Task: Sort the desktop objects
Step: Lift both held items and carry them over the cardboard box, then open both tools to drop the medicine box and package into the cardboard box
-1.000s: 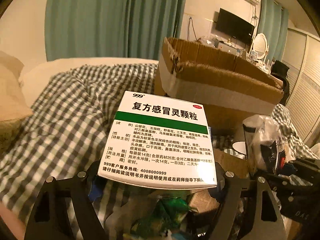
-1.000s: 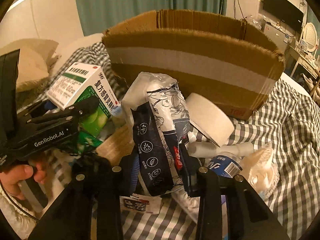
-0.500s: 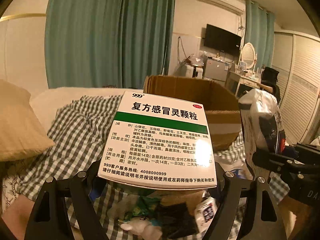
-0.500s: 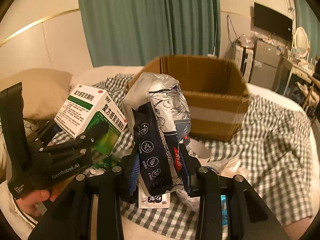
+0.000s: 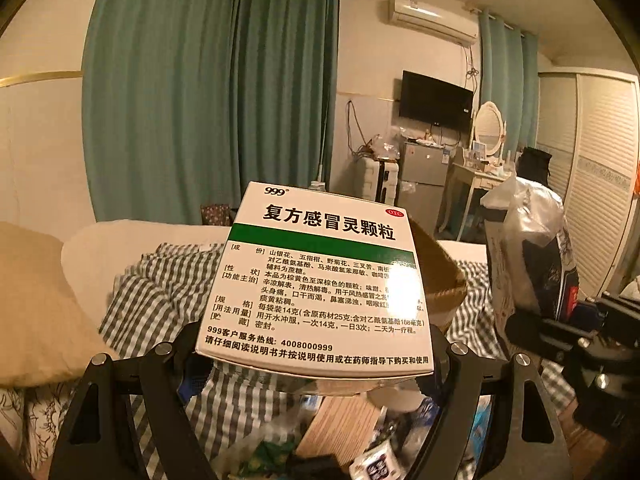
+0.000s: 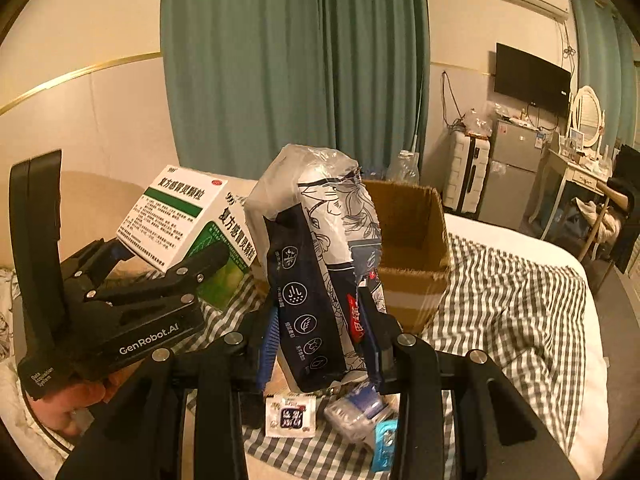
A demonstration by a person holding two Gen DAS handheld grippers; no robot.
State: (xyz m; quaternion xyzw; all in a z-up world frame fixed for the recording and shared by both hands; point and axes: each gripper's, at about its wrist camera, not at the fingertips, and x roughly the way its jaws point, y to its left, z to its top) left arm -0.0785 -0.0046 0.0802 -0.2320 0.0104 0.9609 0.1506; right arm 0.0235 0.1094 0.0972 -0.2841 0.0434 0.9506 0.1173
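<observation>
- Left tongs: spread wide, clamped on both sides of a white-and-green medicine box; box is off the bed, printed face up toward the camera.
- Right wrist view shows the same left tongs at 9 o'clock, box in the jaws, a hand under the handle at 8 o'clock.
- Right tongs: partly closed, pinching a dark-blue-and-white plastic pack; pack stands upright between the pads, crumpled clear top at 12 o'clock.
- Left wrist view: that pack sits at 3 o'clock, right tongs' black frame just below it.
- Cardboard box: open top, on the bed, behind the pack at 1 o'clock; in the left view only a corner shows beyond the medicine box.
- Checked bedcover under everything, runs to 3 o'clock.
- Loose bits on the bed below the right tongs, 6 o'clock: small white sachet, clear-and-blue item just beside it; can't tell what that one is.
- Tan pillow at 9 o'clock in the left view.
- Teal curtains behind, 12 o'clock.
</observation>
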